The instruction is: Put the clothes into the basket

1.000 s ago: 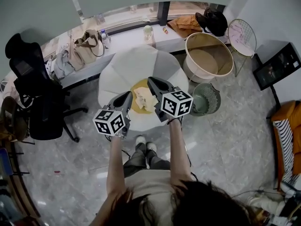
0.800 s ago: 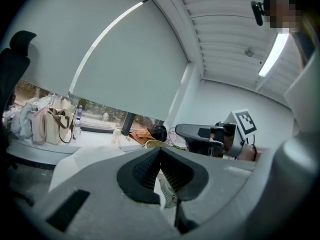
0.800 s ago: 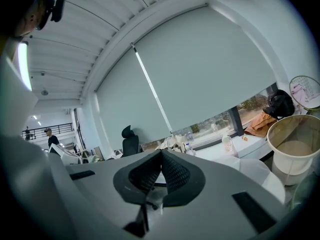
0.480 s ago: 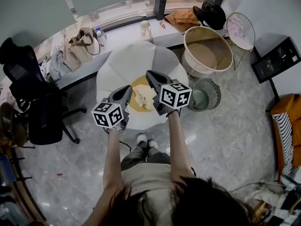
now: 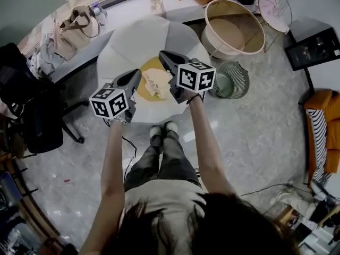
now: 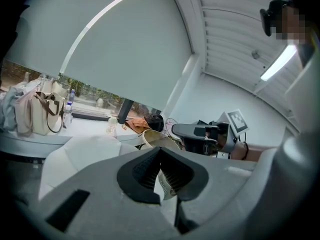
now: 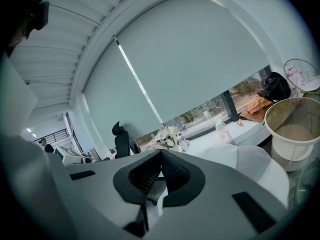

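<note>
Here the round white table [image 5: 143, 39] stands straight ahead of the person, its near edge just above the pale shoes [image 5: 155, 132]. On its near half lies the crumpled cream cloth [image 5: 155, 83], resting on a mustard-yellow garment [image 5: 151, 64].

The large round cream basket with a tan inside [image 5: 249, 23] stands on the floor at the table's far right, close to the table's edge. A smaller green wire bin [image 5: 245, 79] sits just beside the table's right side, nearer the person. A black office chair [image 5: 32, 110] crowds the left, and a grey ledge with handbags [image 5: 71, 25] runs behind the table. The freest ground is the grey marbled floor [image 5: 265, 137] on the right, between the green bin and an orange seat [image 5: 324, 121] at the picture's edge.

The left gripper [image 5: 137, 74] hangs over the table's near left edge, just left of the clothes. The right gripper [image 5: 161, 53] reaches over the far side of the yellow garment. Each gripper's own view shows the same thing — the left gripper [image 6: 160, 150] and the right gripper [image 7: 161, 151] both have their dark ribbed pads pressed tip to tip, with nothing between them.
</note>
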A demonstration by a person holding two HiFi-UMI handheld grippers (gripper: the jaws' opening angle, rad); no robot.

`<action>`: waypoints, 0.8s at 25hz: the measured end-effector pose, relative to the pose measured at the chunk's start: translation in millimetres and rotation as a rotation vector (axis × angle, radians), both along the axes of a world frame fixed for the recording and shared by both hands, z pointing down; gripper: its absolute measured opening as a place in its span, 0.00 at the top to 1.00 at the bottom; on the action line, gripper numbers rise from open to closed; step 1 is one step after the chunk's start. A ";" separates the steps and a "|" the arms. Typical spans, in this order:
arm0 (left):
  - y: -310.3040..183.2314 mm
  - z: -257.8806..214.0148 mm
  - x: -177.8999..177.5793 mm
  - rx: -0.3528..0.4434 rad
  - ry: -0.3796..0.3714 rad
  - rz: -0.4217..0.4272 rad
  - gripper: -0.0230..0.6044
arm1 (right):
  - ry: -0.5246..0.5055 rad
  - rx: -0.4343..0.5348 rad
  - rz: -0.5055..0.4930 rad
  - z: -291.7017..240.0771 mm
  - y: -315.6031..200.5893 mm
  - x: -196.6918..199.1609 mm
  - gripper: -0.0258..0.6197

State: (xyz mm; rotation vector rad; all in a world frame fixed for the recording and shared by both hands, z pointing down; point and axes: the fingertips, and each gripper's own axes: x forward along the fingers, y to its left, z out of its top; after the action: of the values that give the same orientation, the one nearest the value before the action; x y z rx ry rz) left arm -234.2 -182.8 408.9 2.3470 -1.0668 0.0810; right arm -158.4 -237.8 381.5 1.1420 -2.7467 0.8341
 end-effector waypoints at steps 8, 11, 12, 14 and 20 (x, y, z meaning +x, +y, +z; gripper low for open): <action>-9.4 30.1 13.9 -0.068 -0.001 -0.002 0.95 | 0.043 -0.073 -0.014 30.9 -17.8 10.4 0.95; -9.9 46.1 13.6 -0.095 0.007 -0.016 0.95 | 0.065 -0.099 -0.044 47.7 -20.9 7.7 0.95; -10.0 51.8 13.4 -0.104 0.007 -0.020 0.95 | 0.072 -0.105 -0.054 53.3 -21.9 6.2 0.95; -9.8 62.6 12.6 -0.122 0.012 -0.029 0.95 | 0.080 -0.112 -0.070 64.7 -23.4 2.5 0.95; -25.3 92.3 10.4 -0.149 0.018 -0.050 0.95 | 0.092 -0.136 -0.102 104.3 -35.7 -3.7 0.95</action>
State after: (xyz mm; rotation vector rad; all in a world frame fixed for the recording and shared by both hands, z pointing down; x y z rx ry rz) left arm -223.8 -208.1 501.2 2.1832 -1.0718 0.1162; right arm -162.1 -273.5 485.9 0.9821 -2.6049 0.9152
